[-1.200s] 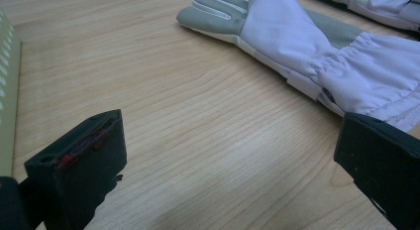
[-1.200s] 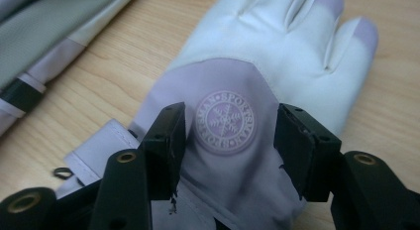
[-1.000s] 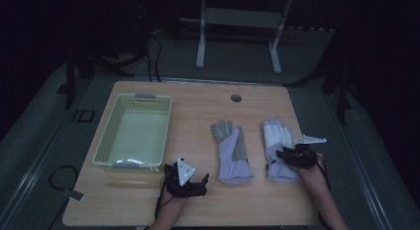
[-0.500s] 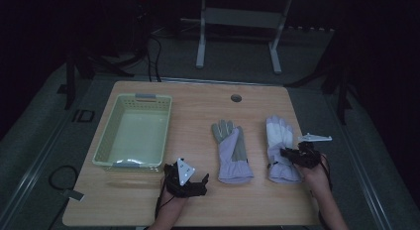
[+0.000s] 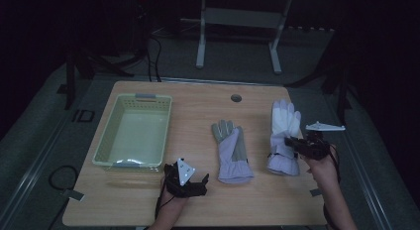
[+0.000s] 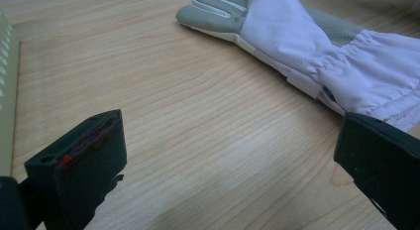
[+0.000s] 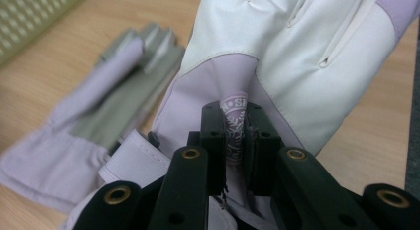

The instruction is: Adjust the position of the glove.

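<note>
Sitting at the left of the wooden desk (image 5: 208, 98): a pale green perforated basket (image 5: 132, 132). Resting just beside its near corner: the left gripper (image 5: 195, 183), jaws spread wide, gripping nothing. Lying flat mid-desk, cuff toward the person: a grey-and-lilac glove (image 5: 231, 150). Lying farther right: a white-and-lilac glove (image 5: 284, 136), a pinch of its lilac fabric being clamped by the right gripper (image 7: 236, 136), jaws clenched.

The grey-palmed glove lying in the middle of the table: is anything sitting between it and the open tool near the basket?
Nothing visible does. The left tool has its jaws open, and between it and the grey-palmed glove lies just bare table. The basket stands off to the other side.
</note>
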A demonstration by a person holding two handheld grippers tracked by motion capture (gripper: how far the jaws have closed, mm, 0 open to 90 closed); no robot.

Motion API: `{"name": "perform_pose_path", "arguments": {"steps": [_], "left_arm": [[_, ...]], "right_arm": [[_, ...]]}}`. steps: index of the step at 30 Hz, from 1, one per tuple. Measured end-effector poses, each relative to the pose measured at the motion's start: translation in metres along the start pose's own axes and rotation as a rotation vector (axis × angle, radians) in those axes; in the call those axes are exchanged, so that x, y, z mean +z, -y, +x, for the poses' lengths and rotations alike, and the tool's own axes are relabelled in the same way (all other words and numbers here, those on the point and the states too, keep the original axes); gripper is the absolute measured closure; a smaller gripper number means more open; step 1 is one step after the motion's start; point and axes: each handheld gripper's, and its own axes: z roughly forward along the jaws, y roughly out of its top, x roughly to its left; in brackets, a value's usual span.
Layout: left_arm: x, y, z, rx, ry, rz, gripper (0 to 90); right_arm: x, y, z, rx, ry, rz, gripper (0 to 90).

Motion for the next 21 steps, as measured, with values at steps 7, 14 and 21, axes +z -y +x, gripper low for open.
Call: {"name": "perform_pose_path", "arguments": {"steps": [7,14,21], "left_arm": [[0.0,0.0,0.0,0.0,-0.001,0.0,0.0],[0.0,0.0,0.0,0.002,0.0,0.001,0.0],[0.0,0.0,0.0,0.003,-0.001,-0.001,0.0]], "right_arm": [[-0.01,-0.019,0.017,-0.021,-0.017,-0.027,81.0],[-0.01,-0.034,0.04,-0.027,-0.058,-0.036,81.0],[0.003,-0.045,0.075,-0.059,-0.103,-0.021,81.0]]}}
